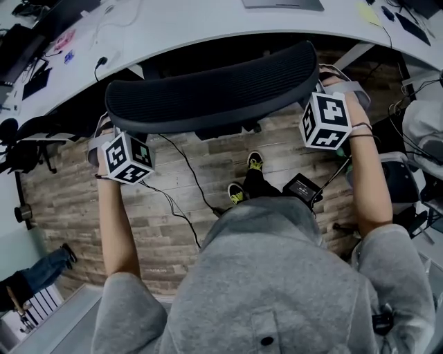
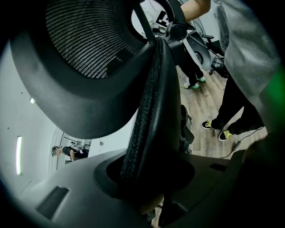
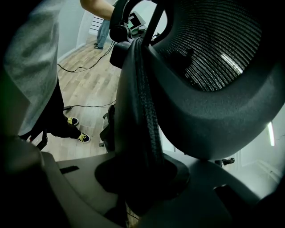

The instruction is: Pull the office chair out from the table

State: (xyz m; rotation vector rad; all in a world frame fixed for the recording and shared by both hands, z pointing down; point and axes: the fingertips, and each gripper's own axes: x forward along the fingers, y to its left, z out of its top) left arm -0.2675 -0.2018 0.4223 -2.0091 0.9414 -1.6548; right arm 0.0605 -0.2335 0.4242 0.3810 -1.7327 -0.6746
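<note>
Item under inspection: black mesh office chair (image 1: pixel 214 90). Its curved backrest stands close against the edge of the white curved counter (image 1: pixel 208 21). The seat is out of sight beneath the backrest, so how far it sits under the counter cannot be told. The chair reads as not yet pulled clear.

Left gripper (image 1: pixel 109 131): clenched on the left end of the backrest. Its own view shows the padded rim of the backrest running down between the jaws (image 2: pixel 151 178), with no gap visible.

Right gripper (image 1: pixel 327 81): likewise clamped on the right end, with the rim seated between its jaws (image 3: pixel 142 178).

Step in hand, as judged: the grasp is complete on both sides and the pull itself is due.

Requirement for the next move: draw both grippers back toward the person evenly, so that the chair rolls straight and does not swivel about one end. Grip should be held firm, since the rim is rounded and may slip.

Hazard noted: black cables (image 1: pixel 188 173) lie across the wood-plank floor (image 1: pixel 159 221) behind the chair and could foul its path.
</note>
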